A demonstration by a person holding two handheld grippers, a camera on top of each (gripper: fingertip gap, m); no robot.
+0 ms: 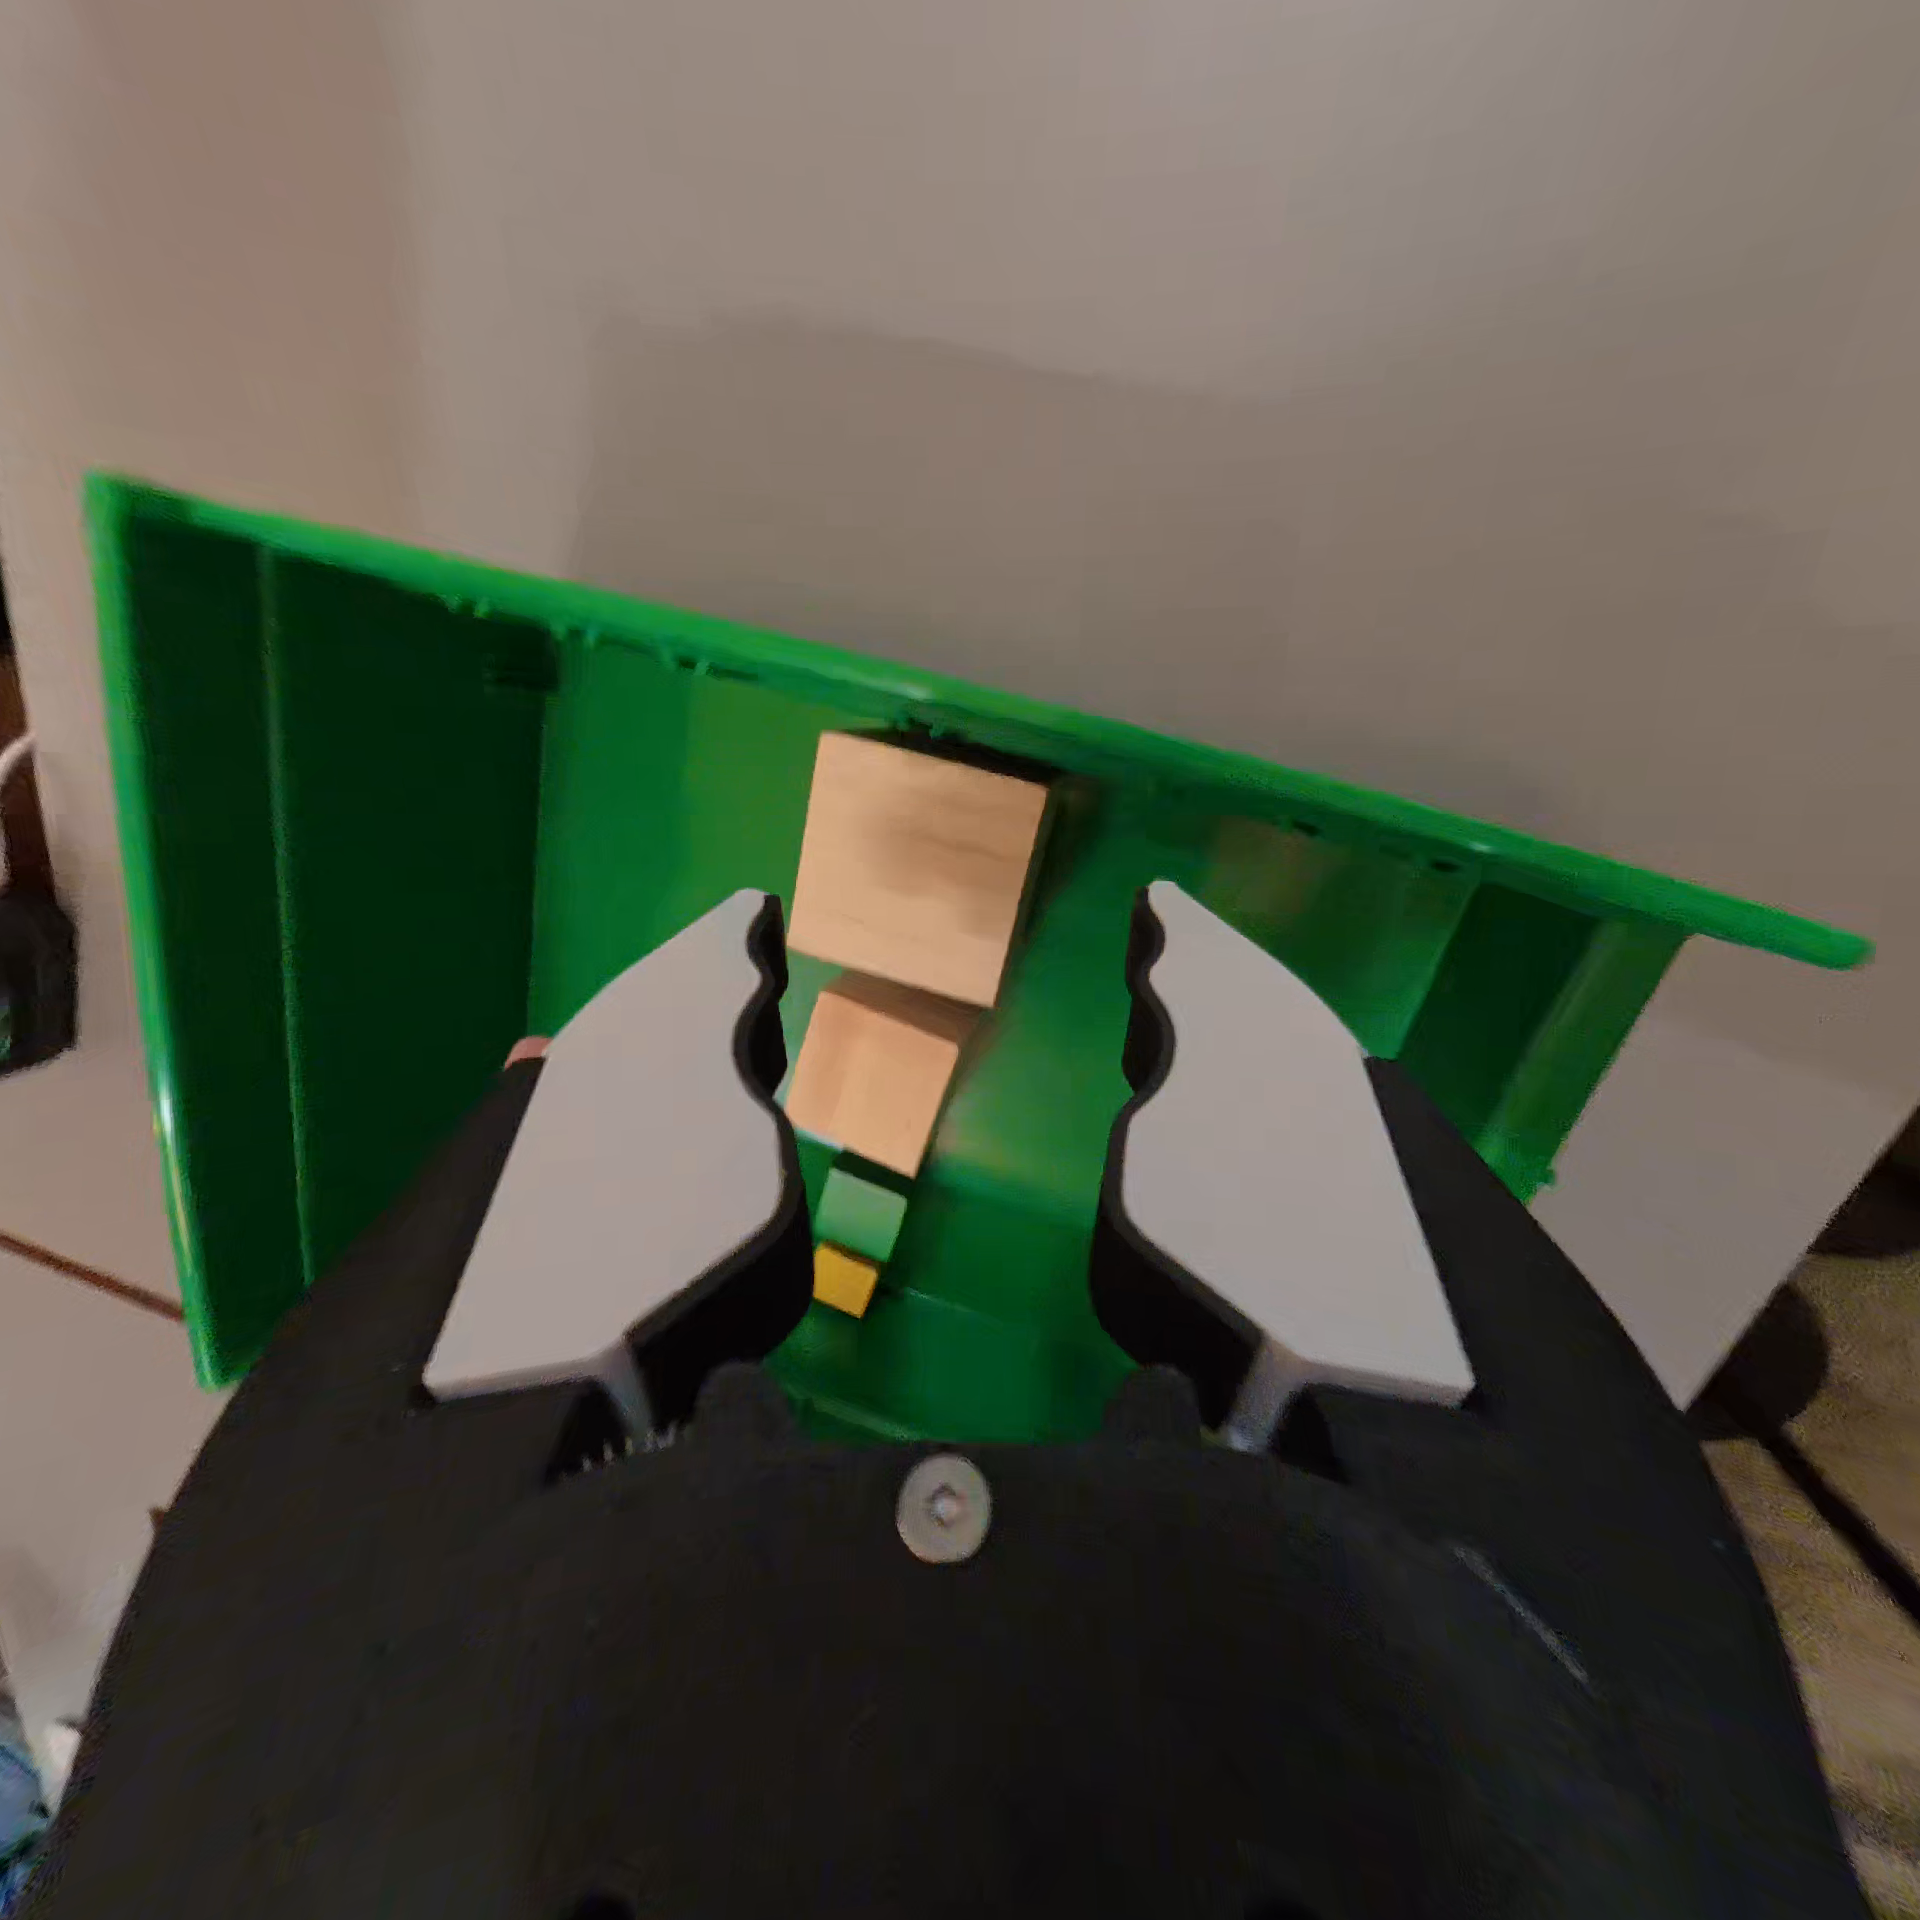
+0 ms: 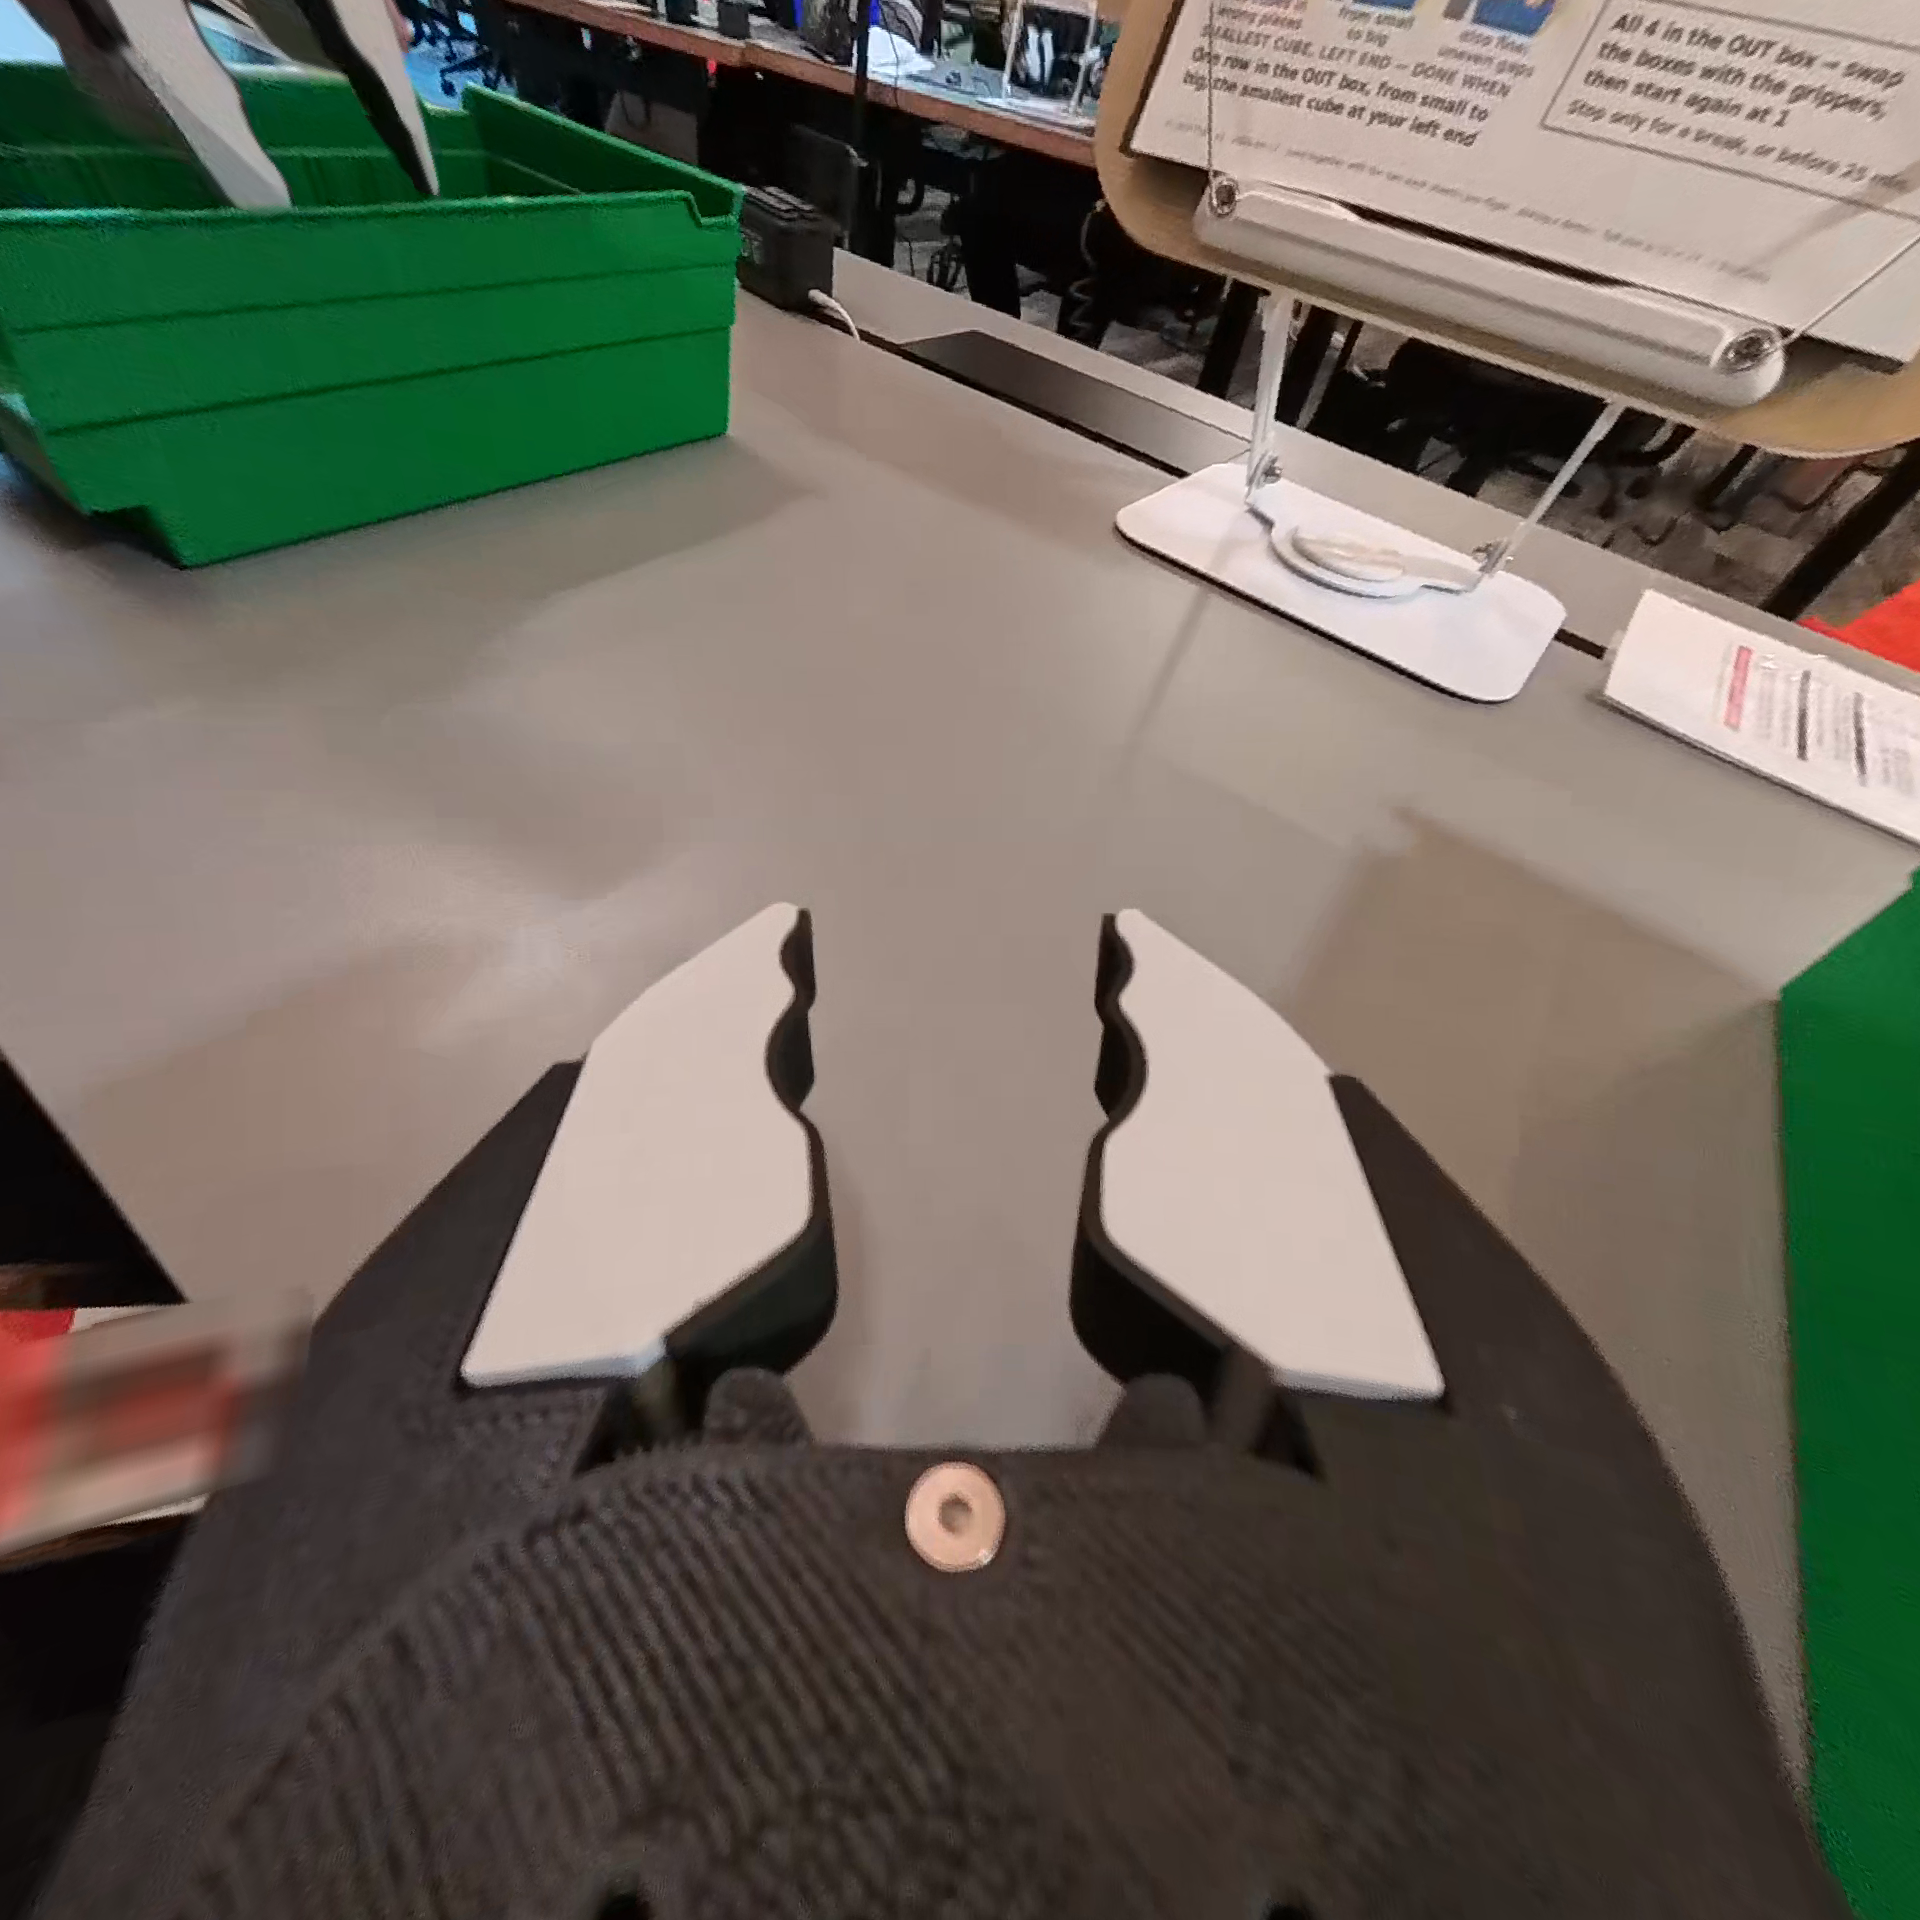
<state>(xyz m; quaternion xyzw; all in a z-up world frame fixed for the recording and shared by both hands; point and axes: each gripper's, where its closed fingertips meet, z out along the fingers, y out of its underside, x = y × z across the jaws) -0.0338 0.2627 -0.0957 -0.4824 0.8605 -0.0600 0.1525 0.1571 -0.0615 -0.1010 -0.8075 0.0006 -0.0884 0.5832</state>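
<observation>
The left gripper (image 1: 956,914) hangs over the green plastic bin (image 1: 416,935), jaws apart, empty; inside the bin four cubes (two bare wood (image 1: 914,862), one green (image 1: 862,1210), one yellow (image 1: 844,1280)) form a row. The right gripper (image 2: 954,925), jaws apart, hovers above the grey worktop (image 2: 831,675) beside that bin.

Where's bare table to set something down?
Grey table is bare ahead of the open right claw, between green bin and white stand base. Crowded: bin floor under the left claw, with four cubes.
</observation>
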